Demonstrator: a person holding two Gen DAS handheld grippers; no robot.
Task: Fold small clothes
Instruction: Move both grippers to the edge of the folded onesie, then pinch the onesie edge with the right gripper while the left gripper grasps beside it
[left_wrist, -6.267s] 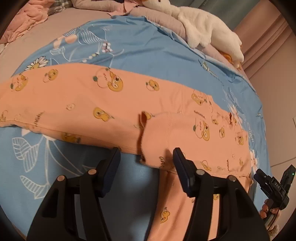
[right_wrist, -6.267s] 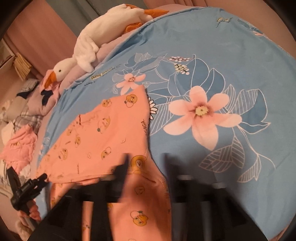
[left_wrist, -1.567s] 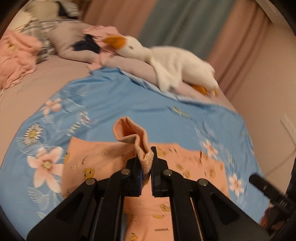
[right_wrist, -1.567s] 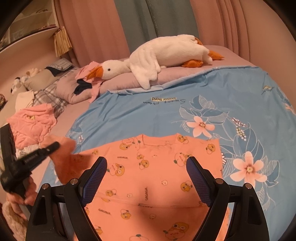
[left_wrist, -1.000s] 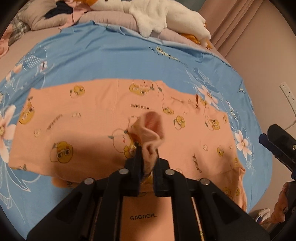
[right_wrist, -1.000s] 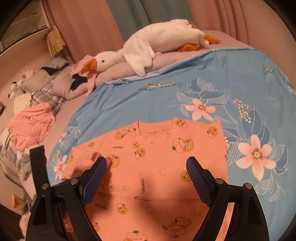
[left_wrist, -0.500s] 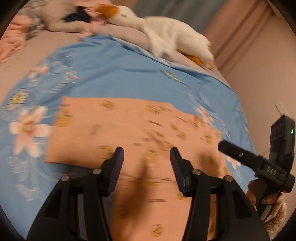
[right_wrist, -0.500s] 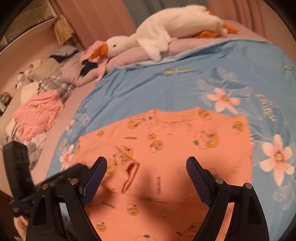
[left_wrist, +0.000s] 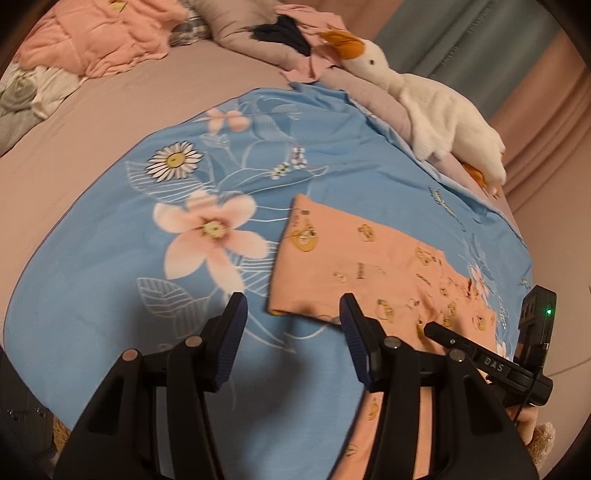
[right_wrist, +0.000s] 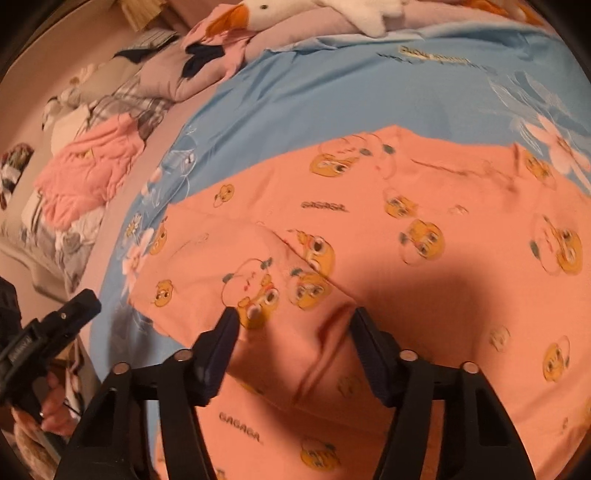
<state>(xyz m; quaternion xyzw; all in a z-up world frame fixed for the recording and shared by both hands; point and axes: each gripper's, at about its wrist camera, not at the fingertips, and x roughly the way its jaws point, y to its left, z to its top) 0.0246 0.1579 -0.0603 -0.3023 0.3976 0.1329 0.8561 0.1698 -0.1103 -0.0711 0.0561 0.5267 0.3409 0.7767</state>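
An orange child's top printed with yellow ducks (left_wrist: 369, 258) lies flat on the blue floral sheet (left_wrist: 110, 258). My left gripper (left_wrist: 291, 314) is open over the sheet, with the top's near left corner (left_wrist: 280, 308) just beyond its fingertips and nothing held. In the right wrist view the top (right_wrist: 424, 206) fills the middle. My right gripper (right_wrist: 295, 325) hangs low over it with its jaws closing. The folded-in sleeve cuff (right_wrist: 330, 326) lies as a ridge between the fingers, and the pads do not press it. The left gripper's body (right_wrist: 55, 328) shows at the left edge.
A white plush goose (left_wrist: 436, 110) lies along the far edge of the bed on mauve pillows. A heap of pink and grey clothes (left_wrist: 99, 40) sits at the far left, also in the right wrist view as a pink pile (right_wrist: 88, 166). Curtains hang behind the bed.
My left gripper let go of the sleeve cuff, opened and swung left to the top's corner. My right gripper came down close over the top and its jaws narrowed around the cuff.
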